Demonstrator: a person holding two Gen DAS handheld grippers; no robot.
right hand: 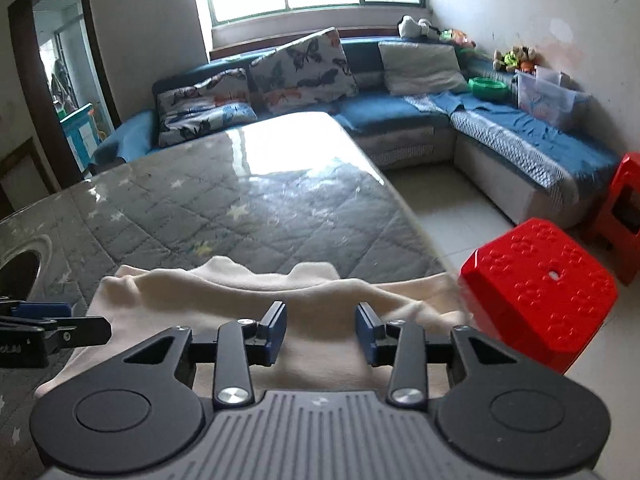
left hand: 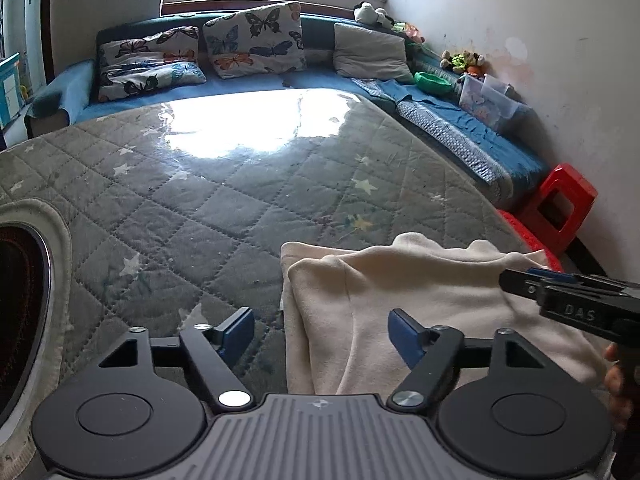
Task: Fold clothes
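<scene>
the cream garment (left hand: 400, 300) lies folded on the near right corner of the quilted worktop (left hand: 200, 200), close to its right edge, with a red stool (right hand: 536, 288) just beside that edge. the left tool (left hand: 321, 332) and right tool (right hand: 321, 330) both hover released, jaws spread, above the garment. the worktop beyond is open up to the sofa (right hand: 380, 116).

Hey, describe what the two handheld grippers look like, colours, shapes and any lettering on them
Both match. The left gripper and right gripper each have a ribbed grey body, two round black discs, black linkage arms joined by silver screws, and blue pads on the fingers. Seen side-on from the left wrist camera, the right gripper carries raised lettering reading DAS. No cables or sleeves are visible.
</scene>
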